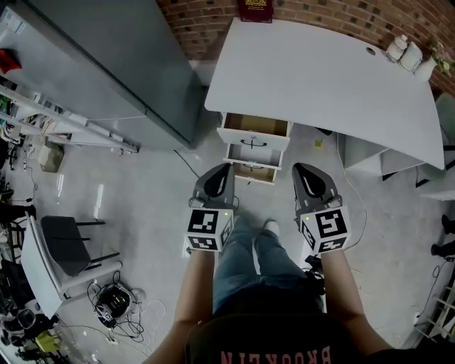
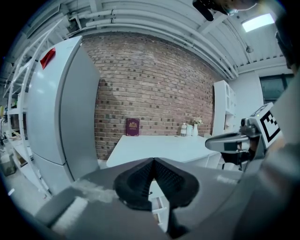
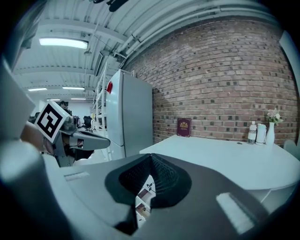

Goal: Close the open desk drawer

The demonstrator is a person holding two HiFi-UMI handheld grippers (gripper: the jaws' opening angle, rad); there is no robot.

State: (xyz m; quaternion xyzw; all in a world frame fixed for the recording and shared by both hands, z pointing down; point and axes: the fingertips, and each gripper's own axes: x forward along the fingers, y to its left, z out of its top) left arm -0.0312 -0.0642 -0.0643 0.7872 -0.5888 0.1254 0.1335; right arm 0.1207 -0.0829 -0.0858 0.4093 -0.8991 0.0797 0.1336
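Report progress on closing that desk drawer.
Done: nothing; the top drawer is pulled out, wooden inside showing, and a lower drawer also looks open. In hand: left gripper and right gripper, both shut and empty, pointed at the desk. Remaining: pushing the drawers in.

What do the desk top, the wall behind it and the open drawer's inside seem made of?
Desk top: smooth matt white, probably laminated board. Wall: bare red-brown brick, mortar lines visible. Drawer inside: unpainted brown, likely wood or fibreboard.
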